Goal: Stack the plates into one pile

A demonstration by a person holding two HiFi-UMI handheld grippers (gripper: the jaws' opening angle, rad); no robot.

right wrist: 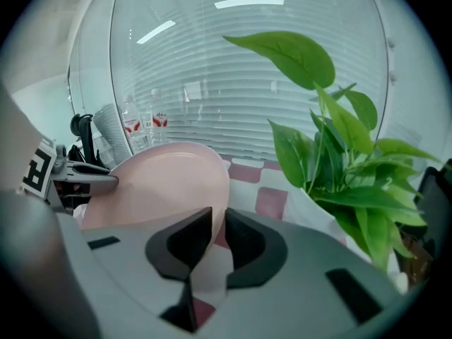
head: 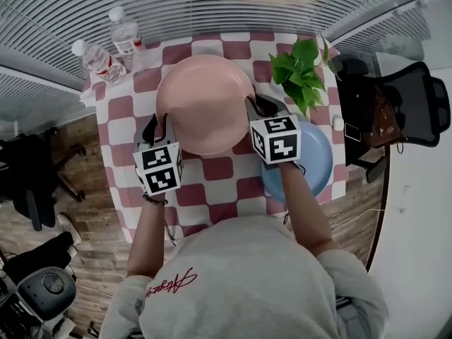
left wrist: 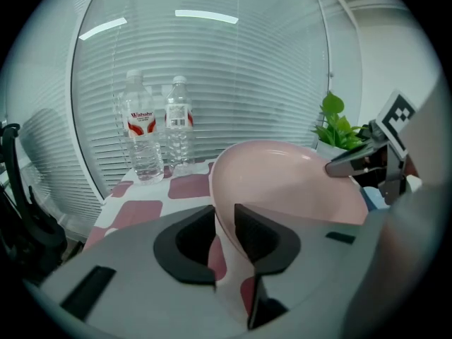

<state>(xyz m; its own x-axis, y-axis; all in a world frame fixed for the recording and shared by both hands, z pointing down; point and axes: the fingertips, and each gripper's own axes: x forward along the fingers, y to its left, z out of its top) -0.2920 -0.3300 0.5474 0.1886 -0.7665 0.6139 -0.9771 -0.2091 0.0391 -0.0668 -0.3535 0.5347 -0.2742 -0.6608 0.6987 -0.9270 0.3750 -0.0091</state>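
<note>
Currently the round pale pink plate (head: 205, 101) is held from two sides over the middle of the counter (head: 219, 171), which is covered by a red-and-white checked cloth. The left gripper (head: 161, 127) is clenched on the plate's left rim; in the left gripper view its dark jaws pinch the thin edge between them (left wrist: 224, 235), and the plate (left wrist: 282, 182) stretches away toward the other gripper (left wrist: 360, 162). The right gripper (head: 256, 108) grasps the opposite rim in the same way, its jaws closed on the edge (right wrist: 219, 239) with the plate (right wrist: 162, 186) tilting up to its left. A round light blue plate (head: 318, 157) lies flat on the counter's right side, partly under the right forearm. Two clear plastic water bottles (head: 99, 61) with white caps stand at the far left corner, and a leafy green potted plant (head: 304, 73) stands at the far right corner, just beyond the blue plate.
</note>
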